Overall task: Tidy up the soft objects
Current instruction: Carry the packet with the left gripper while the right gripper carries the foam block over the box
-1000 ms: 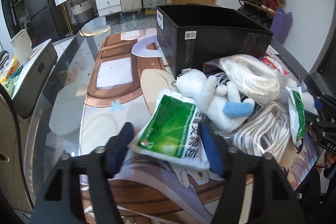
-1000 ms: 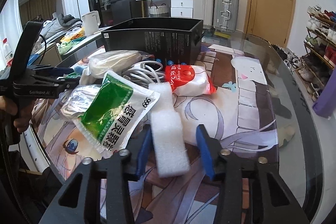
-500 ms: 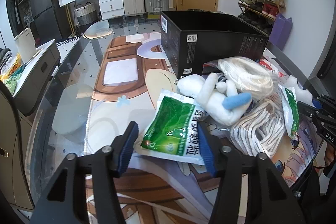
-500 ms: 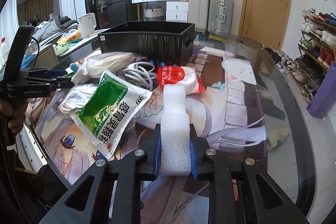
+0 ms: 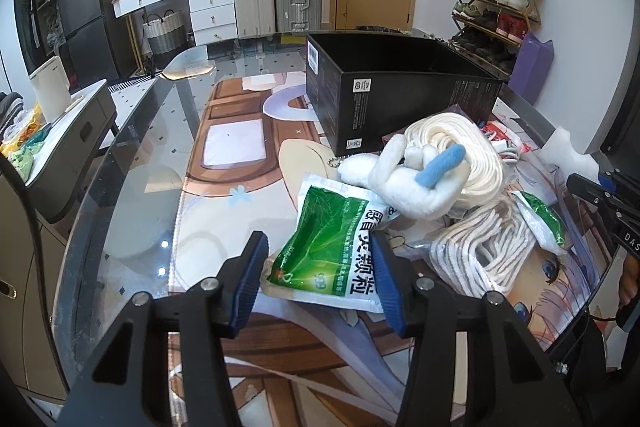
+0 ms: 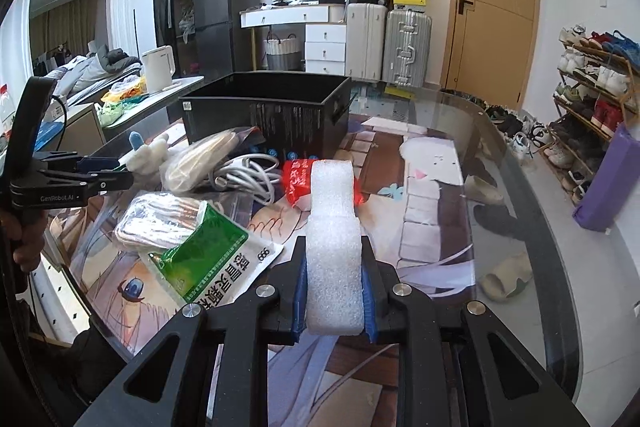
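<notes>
My left gripper (image 5: 318, 243) has its jaws closing on a green-and-white packet (image 5: 328, 255), which lies between the blue pads and touches both. Behind it lie a white plush toy (image 5: 408, 183) with a blue ear, a bagged white coil (image 5: 460, 139) and a bagged striped rope bundle (image 5: 480, 243). My right gripper (image 6: 332, 247) is shut on a white foam strip (image 6: 332, 227), held just above the table. A second green packet (image 6: 204, 255) lies to its left. The open black box (image 6: 272, 111) stands behind the pile.
A red packet (image 6: 298, 179) and a white cable (image 6: 244, 179) lie in front of the box. The glass table (image 5: 132, 187) has a printed mat, and its curved edge runs along the left. Suitcases, drawers and a shoe rack stand beyond.
The right gripper shut on the foam strip and raised it slightly off the mat. The left pads drew in around the green packet.
</notes>
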Motion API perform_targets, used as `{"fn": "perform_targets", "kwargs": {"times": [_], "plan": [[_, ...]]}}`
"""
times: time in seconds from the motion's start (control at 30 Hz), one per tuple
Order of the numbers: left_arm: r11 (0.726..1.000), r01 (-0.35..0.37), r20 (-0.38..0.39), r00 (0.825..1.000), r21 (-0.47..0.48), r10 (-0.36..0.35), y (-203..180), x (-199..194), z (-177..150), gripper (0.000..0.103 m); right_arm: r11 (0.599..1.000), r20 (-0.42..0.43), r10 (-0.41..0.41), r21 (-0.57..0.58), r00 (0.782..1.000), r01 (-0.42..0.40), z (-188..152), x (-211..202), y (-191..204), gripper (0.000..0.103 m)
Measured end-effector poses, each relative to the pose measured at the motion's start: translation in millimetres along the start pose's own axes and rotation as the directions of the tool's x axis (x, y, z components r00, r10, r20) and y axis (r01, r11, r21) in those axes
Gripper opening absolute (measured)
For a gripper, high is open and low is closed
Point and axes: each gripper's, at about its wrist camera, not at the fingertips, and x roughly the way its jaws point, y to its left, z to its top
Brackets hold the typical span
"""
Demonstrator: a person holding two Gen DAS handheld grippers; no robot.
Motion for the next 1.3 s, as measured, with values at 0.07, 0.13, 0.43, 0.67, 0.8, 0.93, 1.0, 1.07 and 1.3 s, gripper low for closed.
{"fn": "perform_targets", "kwargs": {"times": [0.07,0.13,0.43,0.67,0.8,0.93,1.0,1.07,1.3], "plan": [[1.000,-0.004,0.006,1.000,-0.003,0.004,1,-2,0,0.051,1.000,0.009,-0.006,0.002,1.000,0.006,1,-3,-1,0.023],[1.000,-0.008,0.015,1.000,-0.010,0.008,3,-6,1,0.051,1.000,0.021,-0.010,0.003,1.000,0.010,2,-5,-2,0.023],[0.999,-0.020,0.068,0.997,-0.046,0.023,13,-23,8,0.051,1.000,0.072,-0.020,0.010,0.997,0.019,9,-21,-3,0.023],[0.998,-0.003,0.134,0.991,-0.059,0.010,16,-46,17,0.051,1.000,0.107,-0.006,0.000,0.994,0.006,23,-29,2,0.023],[0.998,0.000,0.165,0.986,-0.055,0.009,14,-55,23,0.051,1.000,0.120,0.001,-0.013,0.993,0.001,34,-30,5,0.023],[0.999,0.004,0.184,0.983,-0.053,0.006,12,-60,30,0.051,0.999,0.121,0.018,-0.038,0.992,-0.013,43,-28,8,0.023],[0.999,0.003,0.189,0.982,-0.047,0.006,10,-60,33,0.051,0.999,0.123,0.023,-0.049,0.992,-0.017,48,-27,11,0.023],[0.999,0.004,0.193,0.981,-0.040,0.004,8,-59,37,0.051,0.998,0.125,0.030,-0.058,0.992,-0.023,55,-27,14,0.023],[0.999,0.018,0.211,0.977,-0.026,-0.013,-3,-51,56,0.051,0.997,0.121,0.065,-0.058,0.990,-0.059,74,-18,14,0.023]]}}
